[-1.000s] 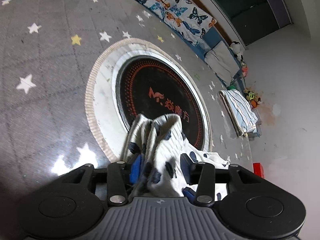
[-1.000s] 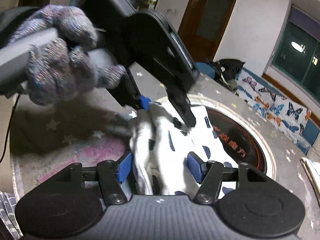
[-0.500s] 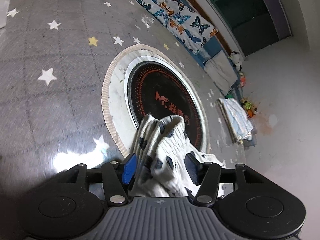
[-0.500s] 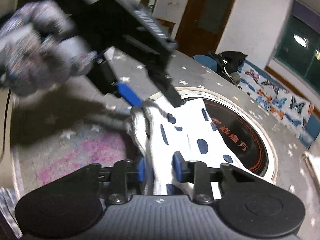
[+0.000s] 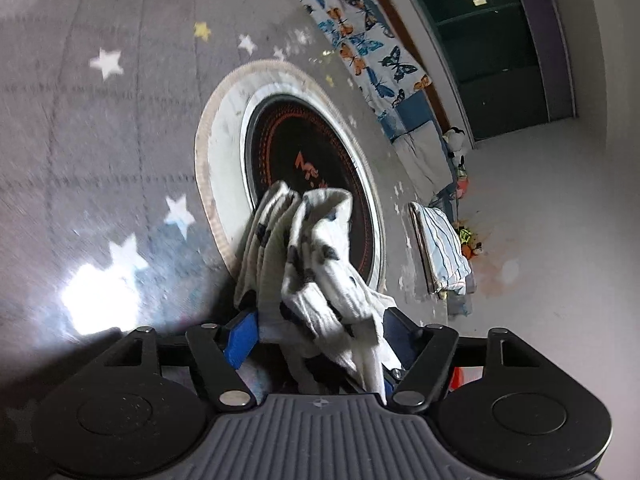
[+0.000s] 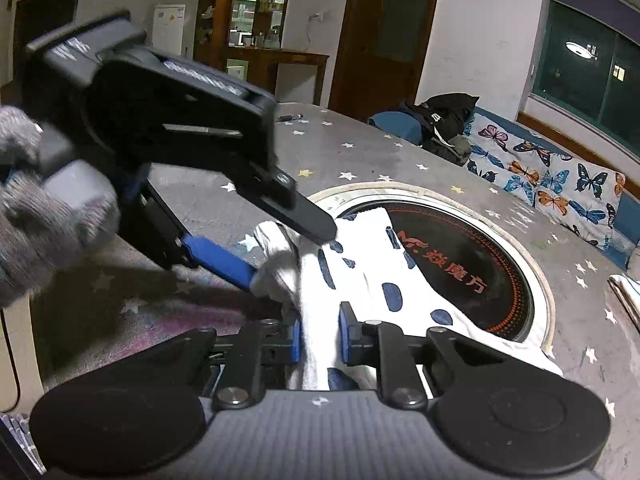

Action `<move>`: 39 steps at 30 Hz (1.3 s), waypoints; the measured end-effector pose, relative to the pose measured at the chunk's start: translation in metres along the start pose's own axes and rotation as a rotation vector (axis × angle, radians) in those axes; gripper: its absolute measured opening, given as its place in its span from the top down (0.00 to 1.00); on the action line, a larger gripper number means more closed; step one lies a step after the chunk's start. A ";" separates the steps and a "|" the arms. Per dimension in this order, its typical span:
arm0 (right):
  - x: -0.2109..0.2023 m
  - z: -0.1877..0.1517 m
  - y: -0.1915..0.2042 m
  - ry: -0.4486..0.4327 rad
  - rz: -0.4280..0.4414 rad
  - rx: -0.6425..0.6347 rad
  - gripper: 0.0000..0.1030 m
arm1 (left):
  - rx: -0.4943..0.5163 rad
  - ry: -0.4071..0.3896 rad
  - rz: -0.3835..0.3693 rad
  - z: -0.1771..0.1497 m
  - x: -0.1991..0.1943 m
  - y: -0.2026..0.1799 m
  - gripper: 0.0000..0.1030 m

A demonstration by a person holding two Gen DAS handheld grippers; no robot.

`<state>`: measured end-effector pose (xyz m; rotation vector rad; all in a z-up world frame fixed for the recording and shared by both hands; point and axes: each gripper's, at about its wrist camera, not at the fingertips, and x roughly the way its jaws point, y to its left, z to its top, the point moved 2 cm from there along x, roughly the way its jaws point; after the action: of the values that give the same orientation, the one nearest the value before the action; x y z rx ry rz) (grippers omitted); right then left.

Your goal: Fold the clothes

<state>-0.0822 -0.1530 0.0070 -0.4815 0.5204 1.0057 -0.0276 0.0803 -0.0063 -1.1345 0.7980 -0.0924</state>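
Observation:
A white garment with dark blue spots [image 6: 360, 264] lies bunched over the round induction plate [image 6: 460, 256] set in the star-patterned table [image 6: 360, 152]. My right gripper [image 6: 320, 338] is shut on a fold of the garment near its front edge. My left gripper [image 5: 316, 336] has its jaws wide apart, with the garment [image 5: 316, 256] bunched loosely between them. In the right wrist view the left gripper [image 6: 292, 254] comes in from the left, held by a gloved hand [image 6: 36, 216], its fingers spread around the garment's bunched edge.
A butterfly-patterned bench cushion [image 6: 552, 184] runs along the far side under the window. A dark bag [image 6: 444, 120] sits on it. A folded striped cloth [image 5: 440, 248] lies at the table's far edge. A pink patch marks the table [image 6: 132, 320] at front left.
My right gripper has closed on the garment's fold. My left gripper has opened wider and pulled back a little, and the cloth now sits loose between its fingers.

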 end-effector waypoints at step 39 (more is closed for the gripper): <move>-0.055 -0.028 -0.065 -0.042 -0.007 0.215 0.60 | -0.012 -0.046 0.005 0.001 0.017 0.008 0.58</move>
<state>-0.0538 -0.2354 0.0282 -0.2700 0.5818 0.9388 -0.0169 0.0765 -0.0217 -1.1421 0.7614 -0.0571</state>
